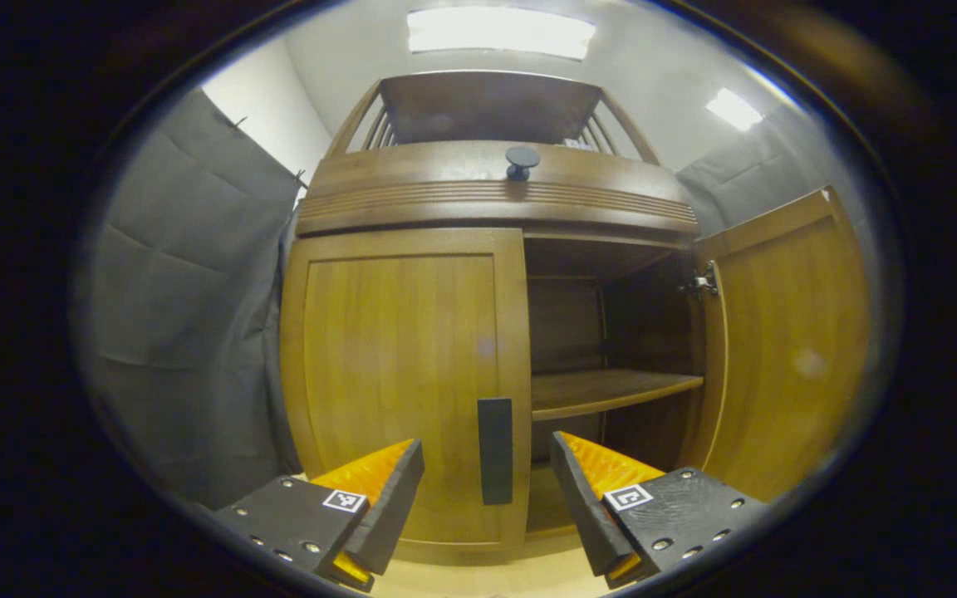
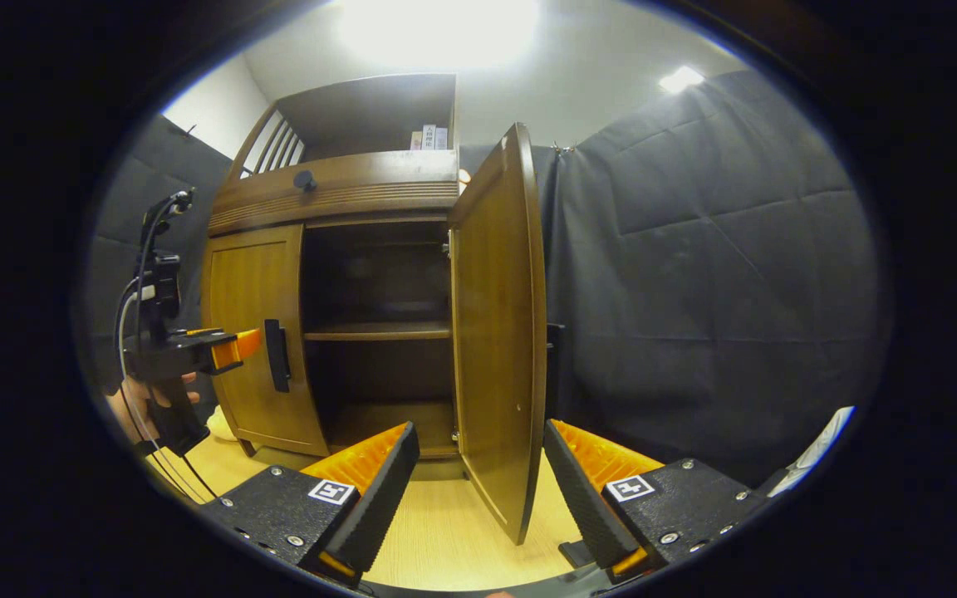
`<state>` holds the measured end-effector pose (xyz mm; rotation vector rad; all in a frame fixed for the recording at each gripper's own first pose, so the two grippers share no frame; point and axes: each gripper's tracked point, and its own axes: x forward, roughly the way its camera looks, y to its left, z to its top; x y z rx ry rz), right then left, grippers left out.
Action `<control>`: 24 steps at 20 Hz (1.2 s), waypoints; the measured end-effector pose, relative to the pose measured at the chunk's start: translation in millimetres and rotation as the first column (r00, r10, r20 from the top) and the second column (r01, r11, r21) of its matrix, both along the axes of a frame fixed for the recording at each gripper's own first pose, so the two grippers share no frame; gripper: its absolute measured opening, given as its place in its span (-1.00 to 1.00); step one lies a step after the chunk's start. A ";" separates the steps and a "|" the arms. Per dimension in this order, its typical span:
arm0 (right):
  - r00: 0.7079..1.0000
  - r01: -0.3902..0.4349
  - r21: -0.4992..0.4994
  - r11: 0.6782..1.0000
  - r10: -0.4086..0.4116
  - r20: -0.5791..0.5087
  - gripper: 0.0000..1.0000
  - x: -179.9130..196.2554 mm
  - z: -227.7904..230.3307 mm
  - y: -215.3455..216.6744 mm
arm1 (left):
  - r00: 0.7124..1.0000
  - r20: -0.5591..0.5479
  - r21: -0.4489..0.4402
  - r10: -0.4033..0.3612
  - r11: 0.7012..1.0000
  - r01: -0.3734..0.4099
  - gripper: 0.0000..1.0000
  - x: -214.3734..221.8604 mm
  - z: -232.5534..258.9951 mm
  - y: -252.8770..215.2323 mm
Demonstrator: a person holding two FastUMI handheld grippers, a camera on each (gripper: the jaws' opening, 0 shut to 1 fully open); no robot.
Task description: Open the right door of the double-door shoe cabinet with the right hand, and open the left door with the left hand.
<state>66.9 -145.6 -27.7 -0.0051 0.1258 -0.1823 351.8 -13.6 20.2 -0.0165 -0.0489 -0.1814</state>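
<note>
Left hand-held gripper (image 1: 487, 498) was wide open, empty, lined up w/ left door (image 1: 399, 374) handle (image 1: 495, 450), not touching. Right door (image 2: 499, 332) already swung out; right hand-held gripper (image 2: 478, 490) open, empty near its edge. Next, I reckoned: close on handle, pull.

Spread tongs (image 1: 487, 498) face the shut left door's handle (image 1: 495, 450) (right door (image 1: 786, 349) open).
</note>
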 end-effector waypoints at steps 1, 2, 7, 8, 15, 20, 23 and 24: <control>1.000 -0.003 0.002 1.000 0.003 -0.005 0.88 3.1 -1.9 1.4 | 1.000 -0.006 -0.004 0.001 1.000 -0.001 0.76 7.5 -4.3 -0.3; 1.000 -0.007 0.005 1.000 0.007 -0.011 0.88 5.0 -4.2 2.2 | 1.000 -0.016 -0.007 0.003 1.000 -0.003 0.76 12.6 -7.8 1.2; 0.999 -0.026 0.011 1.000 0.027 -0.038 0.88 18.0 -13.1 8.7 | 0.997 -0.079 -0.026 -0.007 1.000 0.005 0.89 48.9 -32.3 -3.9; 0.999 -0.029 0.014 0.999 0.030 -0.044 0.88 19.1 -14.7 9.3 | 0.996 -0.089 -0.021 -0.009 1.000 0.007 0.89 54.5 -37.6 -6.6; 0.997 -0.041 0.027 0.999 0.043 -0.068 0.88 28.2 -22.6 12.1 | 0.991 -0.137 -0.004 0.000 1.000 0.000 0.37 87.0 -57.6 -19.3; 0.996 -0.056 0.009 0.998 0.056 -0.075 0.88 26.4 -27.5 15.8 | 0.990 -0.137 0.027 -0.023 0.999 0.027 -0.37 85.7 -61.2 -27.9; 0.995 -0.073 0.021 0.997 0.074 -0.072 0.84 25.6 -27.0 24.5 | 0.987 -0.155 -0.004 -0.039 0.999 0.039 -0.47 81.0 -57.4 -30.4; 0.995 -0.078 0.020 0.997 0.079 -0.067 0.84 26.6 -24.9 27.4 | 0.987 -0.159 -0.006 -0.038 0.999 0.038 -0.51 78.0 -60.0 -29.9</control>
